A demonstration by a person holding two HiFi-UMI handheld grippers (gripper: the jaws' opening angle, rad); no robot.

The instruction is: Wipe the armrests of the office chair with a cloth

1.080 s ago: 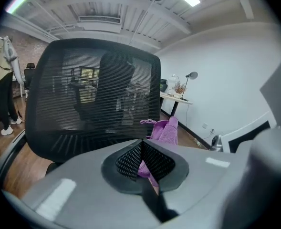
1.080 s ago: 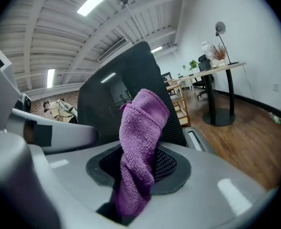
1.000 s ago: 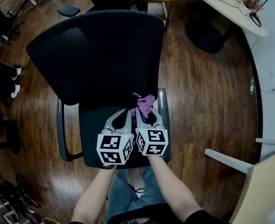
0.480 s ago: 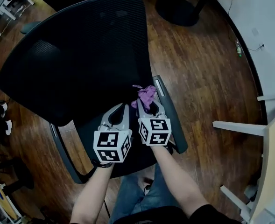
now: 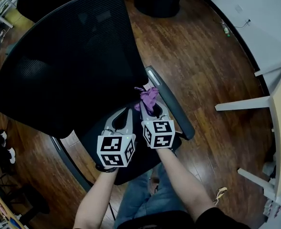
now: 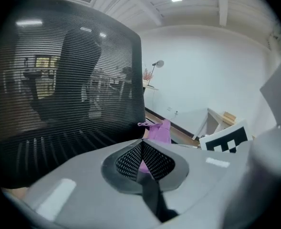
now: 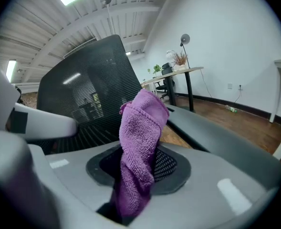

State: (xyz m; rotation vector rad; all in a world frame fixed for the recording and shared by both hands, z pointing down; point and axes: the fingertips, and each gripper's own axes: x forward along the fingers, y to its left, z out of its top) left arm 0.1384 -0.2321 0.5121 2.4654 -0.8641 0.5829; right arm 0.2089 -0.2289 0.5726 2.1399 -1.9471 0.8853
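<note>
A black mesh office chair fills the head view, its back toward the upper left. Its right armrest runs diagonally beside my right gripper; the left armrest shows at lower left. My right gripper is shut on a purple cloth, which sticks up out of the jaws just left of the right armrest. My left gripper is shut with nothing in it, close beside the right one over the seat. In the left gripper view the cloth shows past the closed jaws.
Brown wood floor surrounds the chair. A white desk frame stands at the right edge, a dark chair base at the top. The person's legs are below the seat.
The chair has turned in the view, its back swinging left and the right armrest coming up beside my right gripper. Both grippers stay side by side, the cloth still held.
</note>
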